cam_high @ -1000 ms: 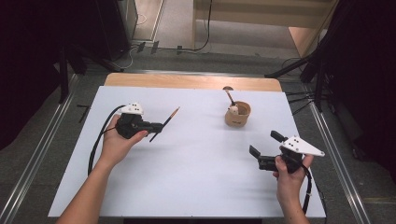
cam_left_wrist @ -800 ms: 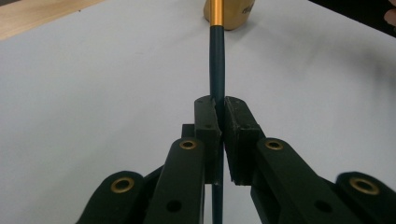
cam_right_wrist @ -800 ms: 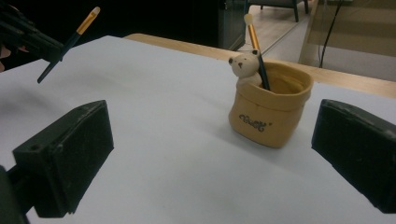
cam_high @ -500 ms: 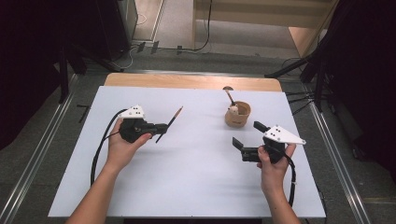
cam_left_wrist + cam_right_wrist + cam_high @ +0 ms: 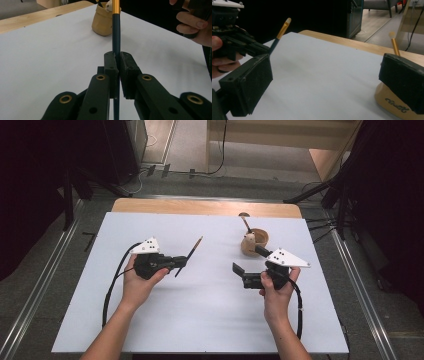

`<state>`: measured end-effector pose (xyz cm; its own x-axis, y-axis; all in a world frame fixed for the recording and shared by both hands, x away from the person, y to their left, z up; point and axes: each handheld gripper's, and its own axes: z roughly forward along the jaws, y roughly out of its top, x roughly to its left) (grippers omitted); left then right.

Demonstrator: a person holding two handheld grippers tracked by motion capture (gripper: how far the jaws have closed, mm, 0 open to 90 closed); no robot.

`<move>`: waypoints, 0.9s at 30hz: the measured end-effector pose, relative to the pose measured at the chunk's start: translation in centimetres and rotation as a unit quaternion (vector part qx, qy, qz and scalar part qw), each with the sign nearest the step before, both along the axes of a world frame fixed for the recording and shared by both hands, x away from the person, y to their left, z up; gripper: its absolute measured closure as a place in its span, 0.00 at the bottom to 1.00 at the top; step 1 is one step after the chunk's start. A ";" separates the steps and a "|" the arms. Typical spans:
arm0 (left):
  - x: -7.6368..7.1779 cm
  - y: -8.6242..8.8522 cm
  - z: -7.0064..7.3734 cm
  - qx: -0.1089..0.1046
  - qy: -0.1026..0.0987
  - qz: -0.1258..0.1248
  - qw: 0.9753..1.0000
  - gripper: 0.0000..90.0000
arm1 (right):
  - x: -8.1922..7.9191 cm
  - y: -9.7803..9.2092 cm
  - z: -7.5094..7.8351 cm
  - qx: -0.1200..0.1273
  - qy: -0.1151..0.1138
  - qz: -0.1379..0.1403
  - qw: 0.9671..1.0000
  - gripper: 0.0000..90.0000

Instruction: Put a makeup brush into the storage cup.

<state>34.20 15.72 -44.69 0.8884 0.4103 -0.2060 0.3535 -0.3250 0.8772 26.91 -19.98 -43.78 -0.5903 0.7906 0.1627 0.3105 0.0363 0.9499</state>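
Observation:
My left gripper (image 5: 179, 263) is shut on a thin brush (image 5: 190, 255) with a dark handle and a gold ferrule, held left of the table's centre. Its jaws clamp the brush's (image 5: 116, 37) handle in the left gripper view, tip pointing away. My right gripper (image 5: 249, 261) stands open just in front of a tan cup (image 5: 256, 242). A second brush (image 5: 245, 222) stands in that cup. In the right gripper view the wide-apart pads (image 5: 247, 82) hold nothing, and the cup (image 5: 387, 100) sits behind the right jaw.
The white table top (image 5: 200, 320) has a wooden strip (image 5: 200, 207) along its far edge. Cables trail from both grippers toward the near edge. Dark stands and floor rails surround the table.
My right gripper has moved left and away from the person, ending close to the cup. The left gripper has shifted slightly right with the brush still in it.

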 end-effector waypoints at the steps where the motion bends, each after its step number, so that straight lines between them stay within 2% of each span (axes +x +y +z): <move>1: -0.1 -0.2 -0.1 -0.005 0.000 0.001 1.000 0.95 | -0.1 0.2 0.1 0.006 0.000 0.002 1.000 0.00; 8: -1.0 -1.5 0.0 -0.041 0.000 -0.007 0.999 0.95 | -0.3 1.6 0.5 0.034 0.008 0.016 0.999 0.00; 13: -1.6 -2.3 0.0 -0.046 -0.007 -0.016 0.999 0.95 | -0.7 2.6 0.5 0.046 -0.001 0.011 0.999 0.03; 16: -1.9 -2.7 -0.2 -0.047 -0.007 -0.016 0.999 0.95 | -0.8 2.9 0.5 0.060 0.002 0.015 0.998 0.06; 22: -2.4 -3.3 -0.3 -0.055 -0.013 -0.012 0.998 0.95 | -0.8 3.7 0.2 0.073 0.015 0.005 0.997 0.24; 27: -2.7 -3.9 -0.5 -0.058 -0.016 -0.015 0.998 0.95 | -0.9 4.5 0.0 0.088 0.021 0.003 0.996 0.34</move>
